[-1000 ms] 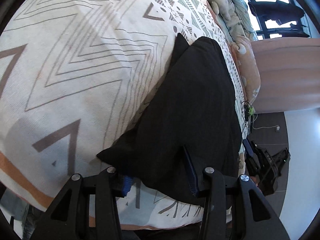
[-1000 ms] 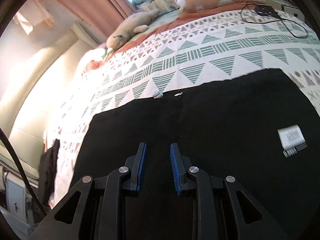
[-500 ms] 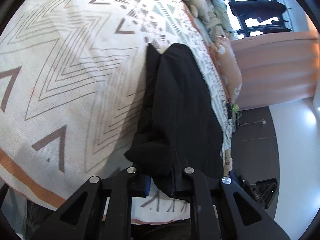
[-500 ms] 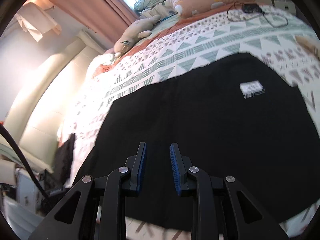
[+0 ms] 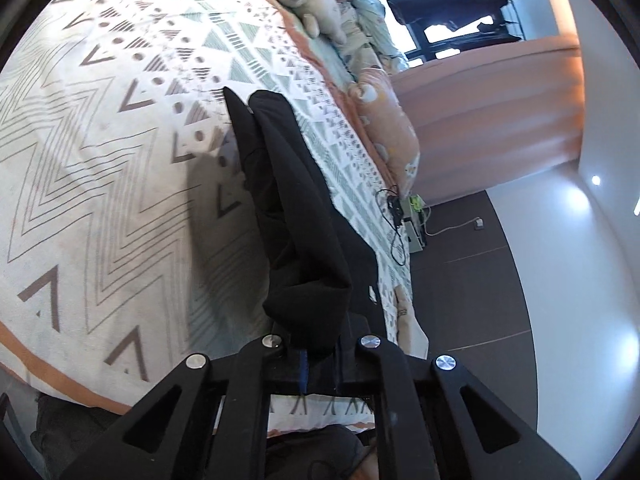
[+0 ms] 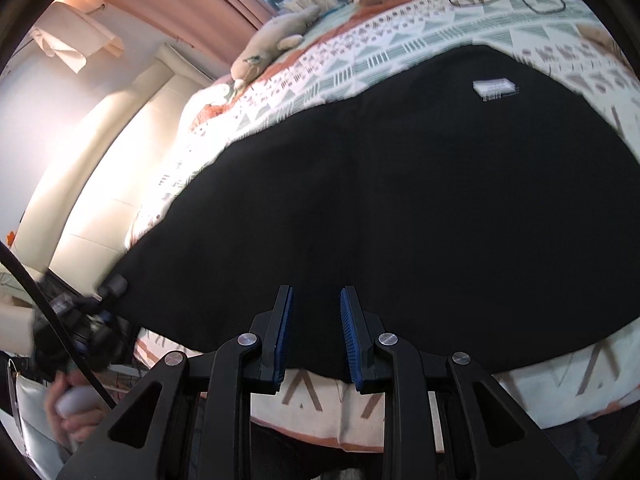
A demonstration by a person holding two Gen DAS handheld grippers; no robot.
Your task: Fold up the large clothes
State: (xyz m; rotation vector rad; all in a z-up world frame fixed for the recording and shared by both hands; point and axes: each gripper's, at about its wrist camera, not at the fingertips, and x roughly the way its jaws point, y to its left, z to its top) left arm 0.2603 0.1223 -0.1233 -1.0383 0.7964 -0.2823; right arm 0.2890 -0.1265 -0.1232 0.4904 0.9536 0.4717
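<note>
A large black garment (image 6: 400, 200) lies spread on a patterned bed cover (image 6: 400, 52), with a white label (image 6: 494, 89) near its far right. My right gripper (image 6: 316, 320) hovers open and empty over the garment's near edge. In the left wrist view, my left gripper (image 5: 320, 352) is shut on the garment's near corner (image 5: 312, 312) and lifts it, so the black cloth (image 5: 288, 184) stands up in a fold along the bed. The left gripper also shows in the right wrist view (image 6: 108, 292), holding the garment's left corner.
The bed cover (image 5: 100, 200) stretches left of the garment. A stuffed toy (image 5: 304, 0) and an orange pillow (image 5: 388, 128) lie at the head of the bed. Cables and a charger (image 5: 396, 208) rest near the bed's far edge. Dark floor (image 5: 480, 300) lies beyond.
My left gripper closed on the garment's corner and lifted it, raising the cloth into a fold. My right gripper drew back toward the garment's near edge, still open.
</note>
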